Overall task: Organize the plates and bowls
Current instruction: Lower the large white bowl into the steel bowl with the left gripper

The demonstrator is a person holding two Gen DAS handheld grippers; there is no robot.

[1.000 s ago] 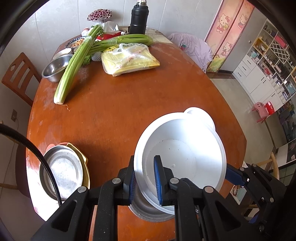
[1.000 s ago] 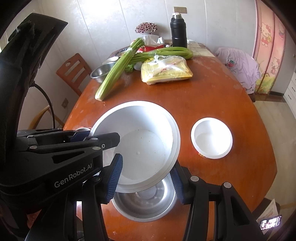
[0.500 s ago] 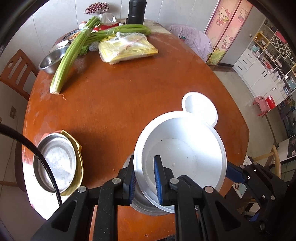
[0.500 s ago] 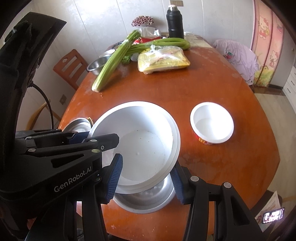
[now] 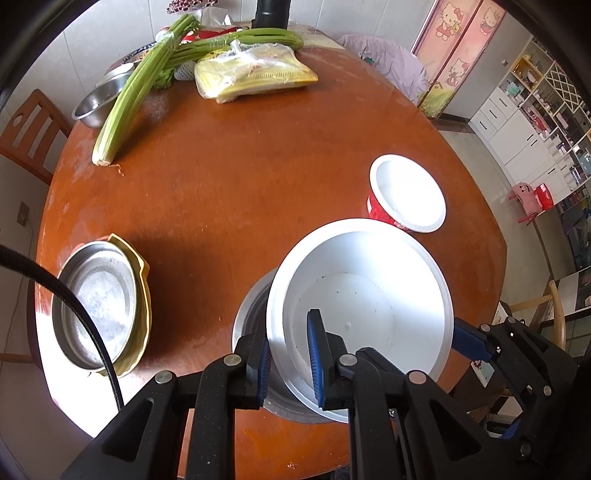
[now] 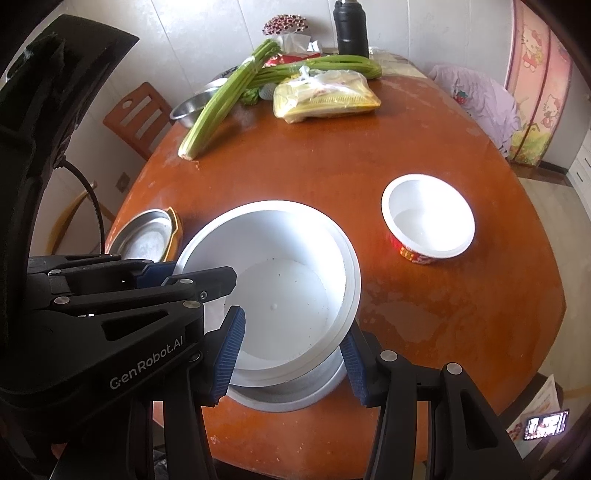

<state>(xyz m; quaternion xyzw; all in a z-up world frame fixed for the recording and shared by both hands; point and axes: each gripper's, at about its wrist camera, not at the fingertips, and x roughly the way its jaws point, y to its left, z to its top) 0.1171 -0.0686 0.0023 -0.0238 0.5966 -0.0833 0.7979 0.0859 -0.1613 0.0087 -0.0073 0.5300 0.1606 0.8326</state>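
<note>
A large white bowl hangs tilted just above a steel bowl that sits on the brown table near its front edge. My left gripper is shut on the bowl's near wall, one blue pad inside and one outside. My right gripper straddles the bowl's near edge, pads pressed against it. In the left wrist view a fingertip of the right gripper shows at the bowl's right rim. Whether the two bowls touch I cannot tell.
A small white bowl with a red outside stands to the right. A steel plate on a yellow dish sits at the left edge. Celery, a bagged food pack, another steel bowl and a black flask lie at the far end.
Both grippers have sunk together with the white bowl, which now sits closer over the steel bowl. Their grip on it looks the same.
</note>
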